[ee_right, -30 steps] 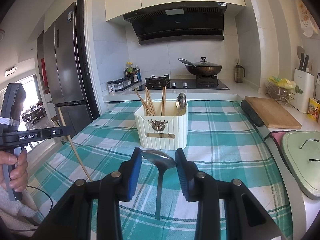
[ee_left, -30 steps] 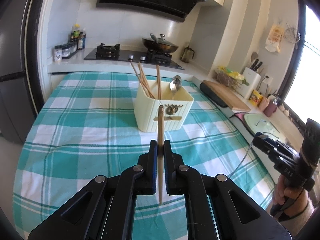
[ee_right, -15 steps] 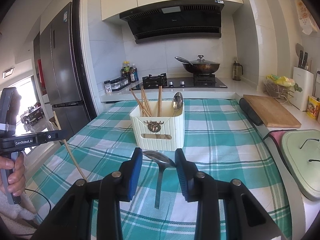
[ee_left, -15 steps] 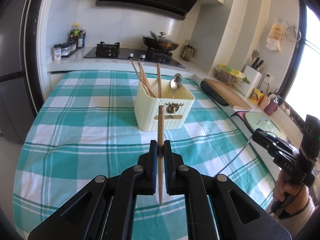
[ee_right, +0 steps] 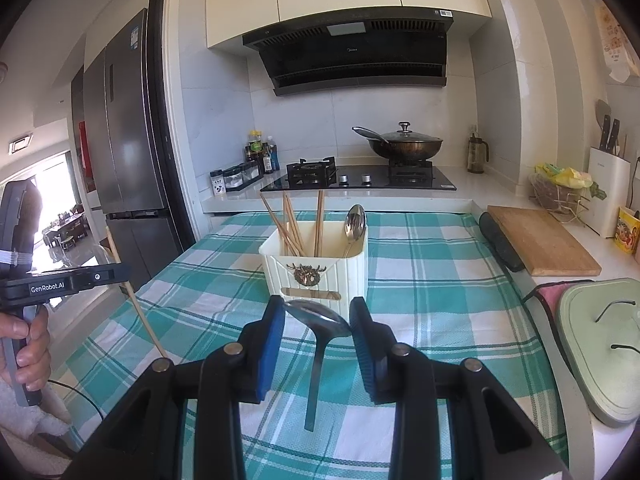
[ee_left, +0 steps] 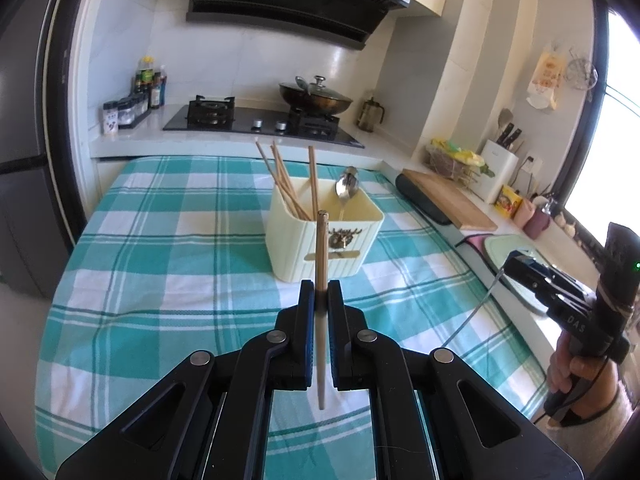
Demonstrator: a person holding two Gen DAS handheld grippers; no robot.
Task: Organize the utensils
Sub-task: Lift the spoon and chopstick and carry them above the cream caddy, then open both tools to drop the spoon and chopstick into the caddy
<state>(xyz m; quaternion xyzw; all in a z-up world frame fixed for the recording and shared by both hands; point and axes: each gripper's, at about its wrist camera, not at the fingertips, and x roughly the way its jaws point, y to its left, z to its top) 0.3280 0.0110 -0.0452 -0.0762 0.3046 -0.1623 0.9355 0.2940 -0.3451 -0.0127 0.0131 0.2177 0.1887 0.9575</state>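
A cream ribbed plastic utensil holder [ee_right: 316,268] is sitting ahead; the left gripper [ee_left: 318,296] is pinching a wooden chopstick [ee_left: 321,256], and the right gripper [ee_right: 317,320] is clamping a steel spoon [ee_right: 318,320].

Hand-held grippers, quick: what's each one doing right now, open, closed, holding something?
Left hand-held gripper: closed on a single wooden chopstick.
Right hand-held gripper: closed on a metal spoon, gripped by its bowl.

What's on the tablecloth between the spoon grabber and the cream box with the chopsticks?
Nothing: only bare checked tablecloth separates the right gripper from the utensil holder, per the right wrist view.
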